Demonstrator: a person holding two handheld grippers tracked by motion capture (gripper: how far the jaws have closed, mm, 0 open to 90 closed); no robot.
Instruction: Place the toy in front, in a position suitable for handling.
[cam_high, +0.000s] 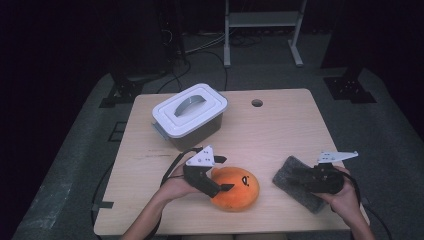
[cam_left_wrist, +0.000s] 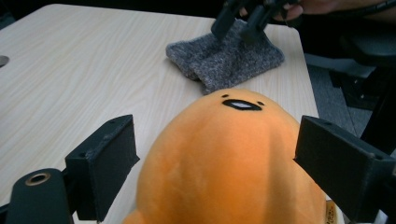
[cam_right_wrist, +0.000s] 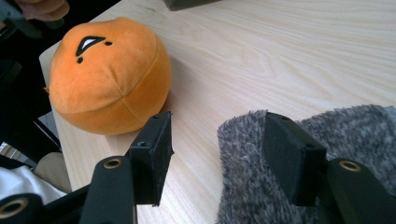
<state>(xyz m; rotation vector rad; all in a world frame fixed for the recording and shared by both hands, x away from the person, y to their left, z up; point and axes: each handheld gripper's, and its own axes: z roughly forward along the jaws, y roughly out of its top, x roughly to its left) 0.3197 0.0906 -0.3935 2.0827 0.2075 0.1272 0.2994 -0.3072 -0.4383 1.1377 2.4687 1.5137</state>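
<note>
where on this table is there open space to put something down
The widest bare wood lies on the light wooden table, between the white-lidded grey plastic box and the right edge, around the small round hole. A narrower patch separates the orange round plush toy from the grey fuzzy cloth. The near edge is crowded.

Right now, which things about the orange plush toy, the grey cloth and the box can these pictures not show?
- Box, high view: its white lid hides whatever is inside.
- Orange plush toy, left gripper view: its underside is cut off by the bottom edge, and a small tag at the lower right is too small to read.
- Grey cloth, right gripper view: the right tool covers part of it, and the frame edges cut off the rest.
</note>
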